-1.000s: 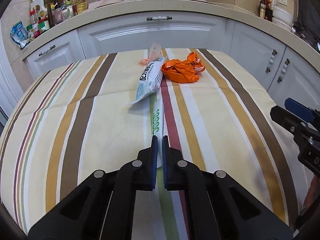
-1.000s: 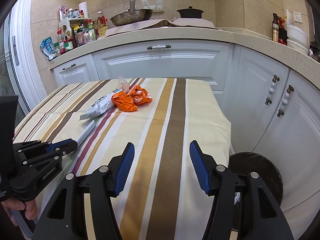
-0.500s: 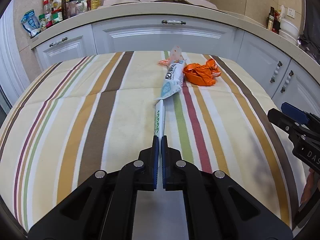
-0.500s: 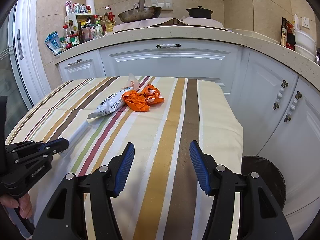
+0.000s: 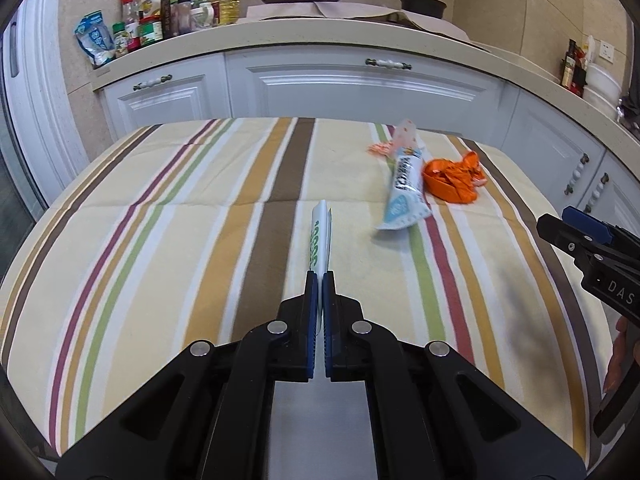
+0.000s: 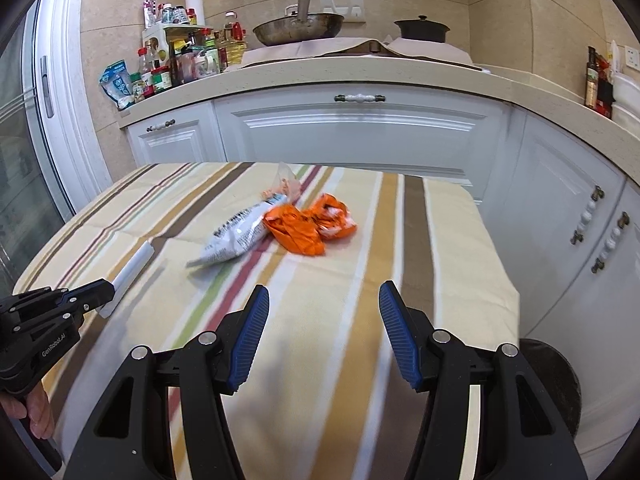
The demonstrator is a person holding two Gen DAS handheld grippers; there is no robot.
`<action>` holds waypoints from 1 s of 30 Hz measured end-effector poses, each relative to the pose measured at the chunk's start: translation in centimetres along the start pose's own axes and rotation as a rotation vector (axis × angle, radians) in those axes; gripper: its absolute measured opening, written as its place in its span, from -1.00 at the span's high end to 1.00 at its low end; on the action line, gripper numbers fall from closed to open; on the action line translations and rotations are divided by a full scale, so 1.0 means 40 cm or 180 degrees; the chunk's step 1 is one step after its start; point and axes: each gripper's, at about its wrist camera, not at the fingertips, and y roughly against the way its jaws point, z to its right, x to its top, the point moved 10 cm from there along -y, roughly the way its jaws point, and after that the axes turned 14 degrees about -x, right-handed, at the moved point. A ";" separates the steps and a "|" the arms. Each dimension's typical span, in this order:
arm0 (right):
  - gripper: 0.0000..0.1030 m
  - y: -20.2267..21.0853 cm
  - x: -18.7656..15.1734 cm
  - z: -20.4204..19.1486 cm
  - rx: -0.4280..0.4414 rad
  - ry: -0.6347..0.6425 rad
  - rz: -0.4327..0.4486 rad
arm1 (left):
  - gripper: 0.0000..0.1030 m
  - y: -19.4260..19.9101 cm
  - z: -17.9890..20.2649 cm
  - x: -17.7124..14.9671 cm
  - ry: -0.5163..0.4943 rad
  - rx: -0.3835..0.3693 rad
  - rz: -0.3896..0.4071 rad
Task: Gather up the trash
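My left gripper (image 5: 320, 276) is shut on a flat white wrapper with green print (image 5: 320, 240), which sticks out forward, just above the striped tablecloth (image 5: 160, 248). In the right wrist view the same wrapper (image 6: 132, 270) juts from the left gripper (image 6: 105, 289) at the left edge. A white and blue snack bag (image 5: 405, 184) (image 6: 236, 240) and a crumpled orange wrapper (image 5: 454, 178) (image 6: 310, 228) lie side by side further back on the table. My right gripper (image 6: 322, 336) stands open over the cloth with nothing between its fingers; it also shows at the right edge (image 5: 576, 232).
White kitchen cabinets (image 6: 360, 128) and a countertop with bottles and jars (image 6: 180, 60), a wok (image 6: 298, 28) and a black pot (image 6: 422, 28) run behind the table. A dark round bin (image 6: 552, 380) sits on the floor past the table's right edge.
My left gripper has moved left across the table with the white wrapper in it, away from the snack bag it lay against. The right gripper also shifted; its jaws stayed the same.
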 end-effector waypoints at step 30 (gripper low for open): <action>0.83 -0.101 0.006 -0.265 0.0319 0.0187 -0.0378 | 0.95 0.036 -0.226 0.011 0.0355 0.0192 0.0128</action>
